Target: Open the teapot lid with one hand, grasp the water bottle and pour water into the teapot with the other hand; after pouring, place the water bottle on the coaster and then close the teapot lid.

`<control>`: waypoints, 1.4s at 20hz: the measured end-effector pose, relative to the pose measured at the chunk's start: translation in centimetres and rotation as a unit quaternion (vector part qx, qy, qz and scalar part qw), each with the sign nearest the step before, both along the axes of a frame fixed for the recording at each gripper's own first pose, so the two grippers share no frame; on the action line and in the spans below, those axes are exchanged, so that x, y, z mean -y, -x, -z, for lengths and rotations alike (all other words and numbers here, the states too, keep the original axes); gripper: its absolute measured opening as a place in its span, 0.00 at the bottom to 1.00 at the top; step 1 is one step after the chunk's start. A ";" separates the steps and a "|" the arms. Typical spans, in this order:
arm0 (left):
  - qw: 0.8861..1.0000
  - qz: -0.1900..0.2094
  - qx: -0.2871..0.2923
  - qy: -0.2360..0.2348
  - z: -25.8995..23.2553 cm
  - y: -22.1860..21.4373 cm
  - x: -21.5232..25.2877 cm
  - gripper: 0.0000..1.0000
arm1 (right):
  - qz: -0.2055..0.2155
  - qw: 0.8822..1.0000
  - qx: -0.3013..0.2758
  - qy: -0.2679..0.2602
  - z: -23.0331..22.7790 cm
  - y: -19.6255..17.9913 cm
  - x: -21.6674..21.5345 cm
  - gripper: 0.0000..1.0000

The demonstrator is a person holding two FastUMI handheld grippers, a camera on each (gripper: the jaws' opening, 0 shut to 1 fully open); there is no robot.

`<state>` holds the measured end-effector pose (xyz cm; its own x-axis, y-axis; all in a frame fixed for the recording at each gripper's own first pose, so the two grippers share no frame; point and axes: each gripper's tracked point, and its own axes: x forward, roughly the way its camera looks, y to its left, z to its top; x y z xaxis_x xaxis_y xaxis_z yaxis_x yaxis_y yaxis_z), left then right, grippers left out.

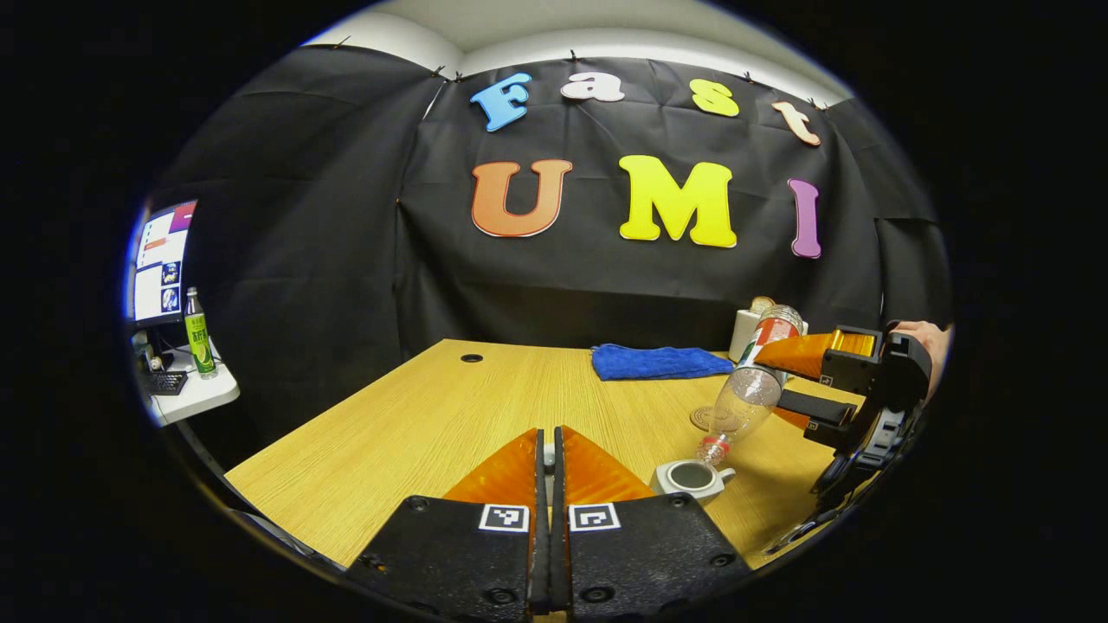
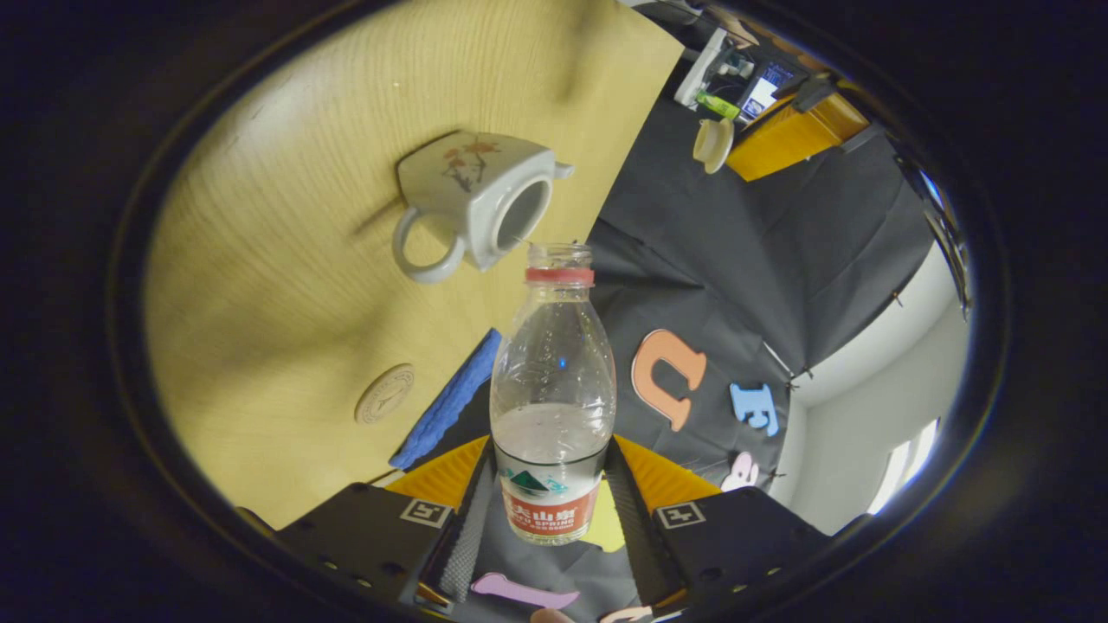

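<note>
water bottle (image 2: 552, 407) base hidden between gripper fingers, lid (image 2: 712, 144) distant and small, monitor (image 1: 162, 260) cut off

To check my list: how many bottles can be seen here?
2. A clear bottle tilted over the teapot, in the right hand-held gripper; a green bottle upright on the side desk.

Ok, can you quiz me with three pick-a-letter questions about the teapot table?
1. Where is the cloth?
A. on the table behind the teapot
B. inside the teapot
C. on the bottle

2. What colour is the cloth?
A. red
B. blue
C. green

3. How is the teapot right now?
A. lid on
B. tipped over
C. open, lid off

Answers:
1 A, it lies flat on the table towards the back wall.
2 B, it is plainly blue.
3 C, its round hole shows dark, and the right gripper tilts the bottle with its mouth above the hole.
</note>
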<state>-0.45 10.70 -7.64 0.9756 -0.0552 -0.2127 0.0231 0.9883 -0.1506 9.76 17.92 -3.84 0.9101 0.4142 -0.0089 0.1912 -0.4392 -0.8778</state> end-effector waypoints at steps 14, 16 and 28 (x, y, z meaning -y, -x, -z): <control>1.000 -0.005 0.021 -0.007 -1.4 0.1 0.6 0.03 | 0.076 0.828 -0.277 -0.482 2.1 2.1 0.9 0.72; 1.000 -0.002 0.025 -0.009 -1.7 0.1 1.0 0.03 | 0.079 0.773 -0.300 -0.553 1.0 1.3 1.5 0.72; 0.999 0.003 0.029 -0.028 -1.6 -0.3 2.3 0.03 | 0.078 0.546 -0.340 -0.762 -1.6 -7.8 6.1 0.71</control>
<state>-0.12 8.40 -6.06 0.9861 -0.0501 -0.1582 0.0356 0.9950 -0.0932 17.54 11.81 -2.22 0.9363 0.3303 -0.1191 -0.3416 0.9353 -0.0919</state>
